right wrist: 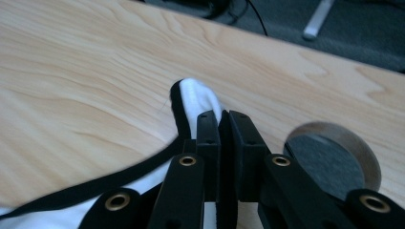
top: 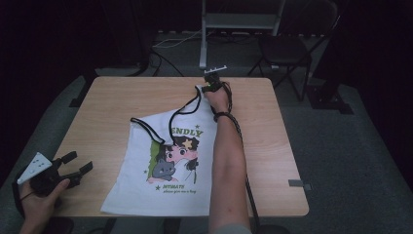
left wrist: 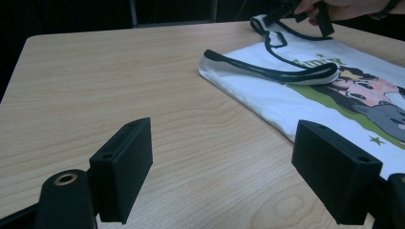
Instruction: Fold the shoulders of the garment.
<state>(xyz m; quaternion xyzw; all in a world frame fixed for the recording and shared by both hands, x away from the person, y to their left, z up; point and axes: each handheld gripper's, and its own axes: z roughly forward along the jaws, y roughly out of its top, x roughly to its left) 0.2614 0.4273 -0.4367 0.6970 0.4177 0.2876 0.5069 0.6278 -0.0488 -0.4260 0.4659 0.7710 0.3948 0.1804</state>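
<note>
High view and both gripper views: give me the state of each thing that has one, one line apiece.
Tank top: lying flat on the table, print side up, one shoulder strap pinched and drawn toward the far edge.
Right gripper: shut on the strap.
Left gripper: open, nothing between its jaws, beside the tank top.
Table: wooden, with a round hole near the right gripper.

White cotton tank top (top: 165, 161) with black trim, spread on the wooden table.

We see it lying flat, cartoon print facing up, one shoulder strap (right wrist: 193, 102) stretched toward the far edge, the other strap (left wrist: 267, 71) folded across the chest.
</note>
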